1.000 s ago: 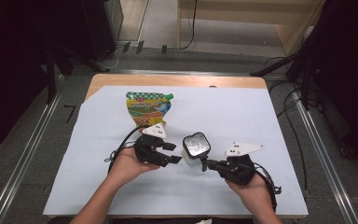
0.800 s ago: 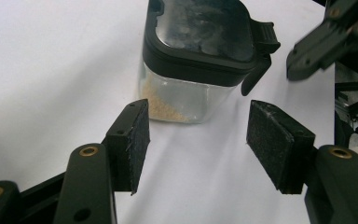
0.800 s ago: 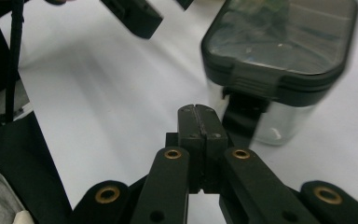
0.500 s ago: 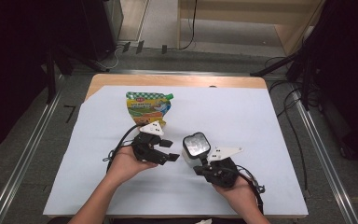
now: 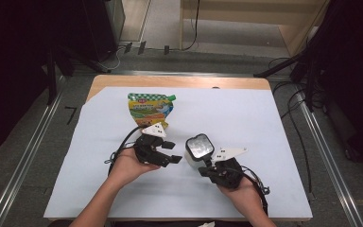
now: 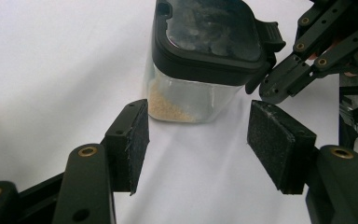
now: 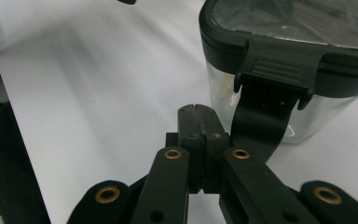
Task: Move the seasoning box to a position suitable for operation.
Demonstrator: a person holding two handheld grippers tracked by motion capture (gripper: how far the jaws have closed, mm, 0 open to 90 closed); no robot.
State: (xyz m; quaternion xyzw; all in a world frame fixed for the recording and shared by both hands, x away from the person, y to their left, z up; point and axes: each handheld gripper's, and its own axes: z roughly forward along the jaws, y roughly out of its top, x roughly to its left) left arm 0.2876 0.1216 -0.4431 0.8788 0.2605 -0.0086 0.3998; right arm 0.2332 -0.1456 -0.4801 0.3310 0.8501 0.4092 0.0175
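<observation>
On the white-covered table, near the middle of its front edge, stands a clear plastic canister (image 5: pixel 196 153) with black latch lid, stiff, light and probably slippery-walled, best gripped across its body by the left gripper (image 6: pixel 198 140), whose just-widened jaws stand apart and empty, while the right gripper (image 7: pixel 199 121), jaws together, sits at the lid latch (image 7: pixel 272 74).

a wooden table (image 5: pixel 123 81) bears a white sheet (image 5: pixel 274 123); on it lie a colourful pouch (image 5: pixel 149 108) and a clear black-lidded container (image 5: pixel 197 150).
</observation>
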